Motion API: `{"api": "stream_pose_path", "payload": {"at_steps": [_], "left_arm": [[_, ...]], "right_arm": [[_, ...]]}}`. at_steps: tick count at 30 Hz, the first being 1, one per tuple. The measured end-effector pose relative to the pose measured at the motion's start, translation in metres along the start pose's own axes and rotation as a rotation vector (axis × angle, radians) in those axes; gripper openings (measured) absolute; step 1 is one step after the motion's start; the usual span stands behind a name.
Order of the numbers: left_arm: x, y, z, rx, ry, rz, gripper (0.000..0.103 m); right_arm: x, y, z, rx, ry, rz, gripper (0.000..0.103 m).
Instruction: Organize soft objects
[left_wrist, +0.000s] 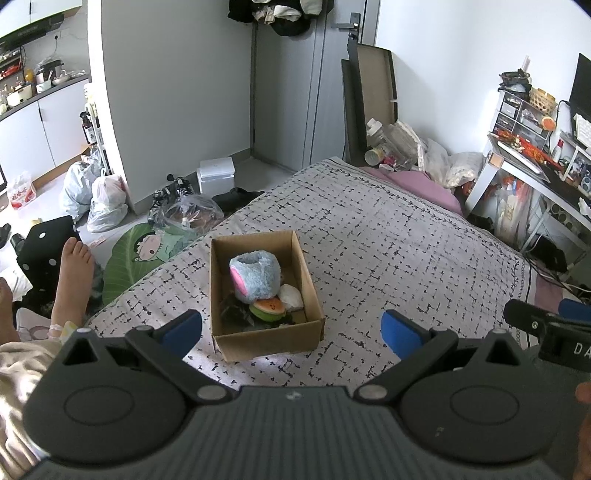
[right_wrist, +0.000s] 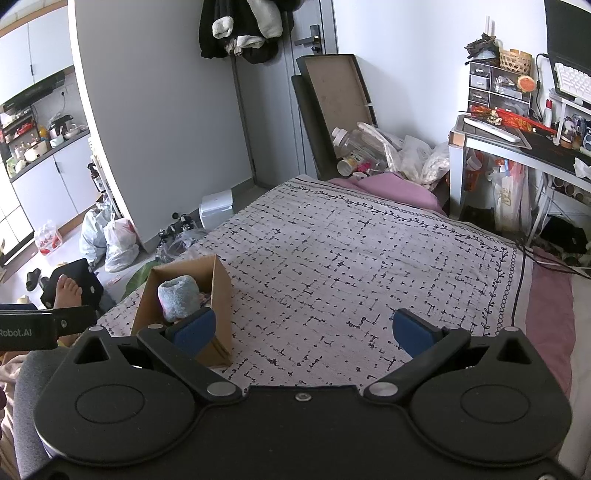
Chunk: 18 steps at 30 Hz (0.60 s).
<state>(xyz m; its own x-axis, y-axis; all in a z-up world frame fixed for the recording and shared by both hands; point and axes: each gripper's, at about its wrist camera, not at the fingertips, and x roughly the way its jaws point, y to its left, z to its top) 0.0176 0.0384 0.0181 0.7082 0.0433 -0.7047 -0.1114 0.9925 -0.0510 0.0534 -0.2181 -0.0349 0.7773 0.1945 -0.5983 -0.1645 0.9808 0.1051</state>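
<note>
An open cardboard box (left_wrist: 310, 291) stands on the patterned bedspread (left_wrist: 388, 251). Inside it lie a fluffy blue plush (left_wrist: 255, 273) with a pink patch, a small orange and green plush (left_wrist: 267, 308), a white soft item (left_wrist: 291, 295) and something dark. My left gripper (left_wrist: 291, 330) is open, held just short of the box with nothing between its blue pads. In the right wrist view the box (right_wrist: 221, 295) sits at the lower left with the blue plush (right_wrist: 179, 297) showing. My right gripper (right_wrist: 304, 328) is open over bare bedspread, empty.
A person's bare foot (left_wrist: 75, 266) rests left of the bed. Plastic bags (left_wrist: 107, 199) and a white bin (left_wrist: 216, 175) sit on the floor. A pink pillow (left_wrist: 417, 184) and piled bags lie at the bed's far end. A cluttered desk (left_wrist: 532, 166) stands right.
</note>
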Motion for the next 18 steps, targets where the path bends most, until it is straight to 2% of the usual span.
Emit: {"api": "stream_pose_path", "payload": {"at_steps": [18], "left_arm": [[0.0014, -0.0014, -0.0016, 0.003, 0.000, -0.001, 0.102]], "right_arm": [[0.0023, -0.0035, -0.0014, -0.001, 0.004, -0.013, 0.103]]}}
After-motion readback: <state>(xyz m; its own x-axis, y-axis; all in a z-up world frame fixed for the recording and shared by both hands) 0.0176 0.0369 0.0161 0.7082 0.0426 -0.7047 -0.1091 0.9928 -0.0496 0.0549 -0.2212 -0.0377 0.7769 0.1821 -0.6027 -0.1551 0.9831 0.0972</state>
